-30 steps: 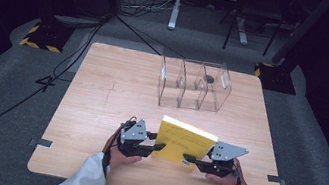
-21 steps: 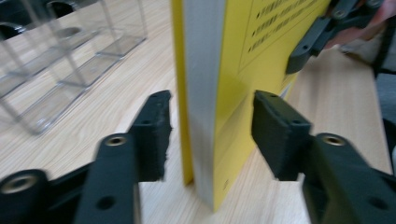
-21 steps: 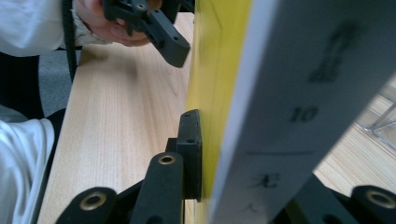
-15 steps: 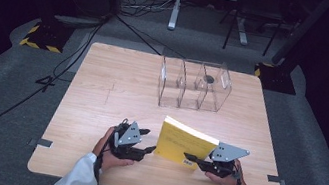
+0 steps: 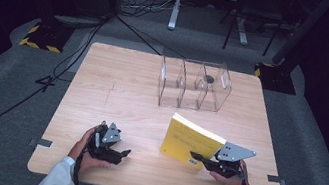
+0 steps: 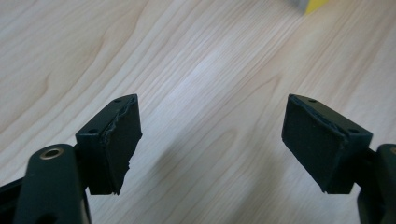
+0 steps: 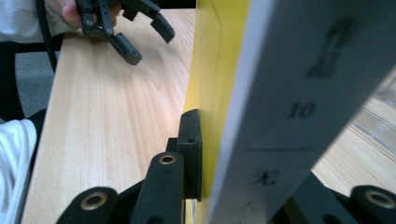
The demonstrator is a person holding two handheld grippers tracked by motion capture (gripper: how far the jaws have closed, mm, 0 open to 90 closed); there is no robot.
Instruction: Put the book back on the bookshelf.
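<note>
Right gripper (image 5: 198, 157) clamps the yellow book (image 5: 190, 140); left gripper (image 5: 122, 155) fingers just opened, holding nothing.

dark room, grey carpet (image 5: 4, 96), wooden table (image 5: 124, 80)

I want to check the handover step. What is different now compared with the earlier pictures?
The left gripper let go of the yellow book; its jaws have just been opening, empty, and it moved left, away from the book. The right gripper keeps its grip. The clear organizer stayed put.
</note>
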